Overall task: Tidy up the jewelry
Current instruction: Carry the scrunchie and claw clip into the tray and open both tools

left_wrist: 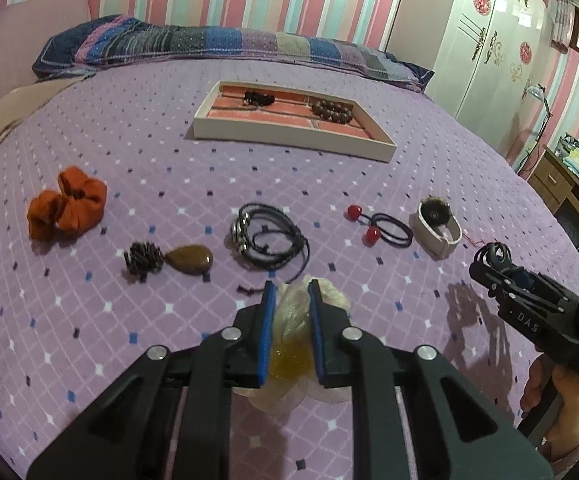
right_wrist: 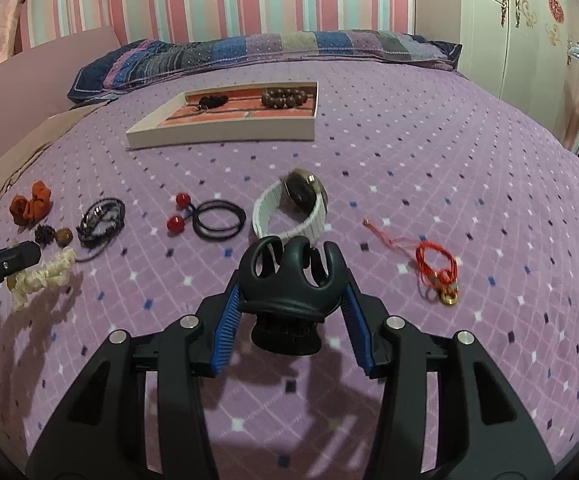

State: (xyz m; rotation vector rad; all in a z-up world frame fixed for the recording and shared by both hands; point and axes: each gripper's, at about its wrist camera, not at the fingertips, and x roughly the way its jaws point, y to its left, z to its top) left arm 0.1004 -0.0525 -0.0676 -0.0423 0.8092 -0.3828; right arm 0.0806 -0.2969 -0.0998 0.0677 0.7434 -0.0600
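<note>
Black left tongs tilt downward, clamping cream scrunchie.

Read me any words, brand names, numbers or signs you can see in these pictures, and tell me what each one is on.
"DAS": pale letters on the black body of the right gripper, seen from the left wrist view.
The red round decorations on the white wardrobe carry a pattern too small to read.
Nothing else bears readable text.

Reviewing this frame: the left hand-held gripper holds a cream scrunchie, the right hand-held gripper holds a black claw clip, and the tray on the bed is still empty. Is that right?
Not quite. The tray is not empty: the right wrist view shows a brown bead bracelet and a dark corded piece already in it. The rest holds: left hand-held gripper on the cream scrunchie, right hand-held gripper on the black claw clip.
</note>
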